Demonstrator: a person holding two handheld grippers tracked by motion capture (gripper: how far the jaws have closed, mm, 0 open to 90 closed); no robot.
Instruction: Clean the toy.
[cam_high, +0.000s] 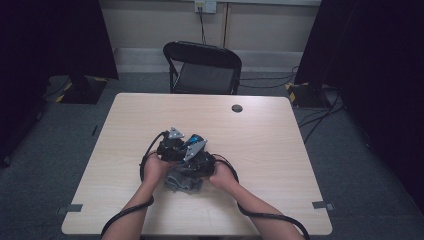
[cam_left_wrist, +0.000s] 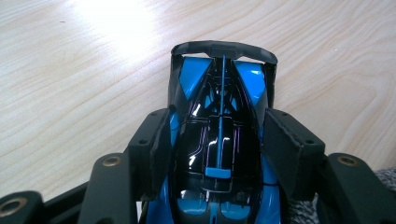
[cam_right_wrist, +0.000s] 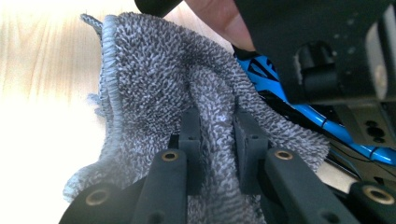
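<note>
Pale wooden table (cam_high: 260, 145) from above: both grippers meet near its middle, over a grey cloth (cam_high: 182, 182). Left gripper view: left gripper (cam_left_wrist: 217, 140) clamps the blue toy car (cam_left_wrist: 219, 135) between its pads. Right gripper view: right gripper (cam_right_wrist: 217, 135) pinches a cloth (cam_right_wrist: 163, 84) fold, touching the car (cam_right_wrist: 299, 107).

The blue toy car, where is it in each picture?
High view: blue toy car peeks out mid-table between the tools.
Left gripper view: centre, clamped between the jaws.
Right gripper view: right side, behind the grey cloth.
Shared landmark: the grey cloth, beside the car.
</note>
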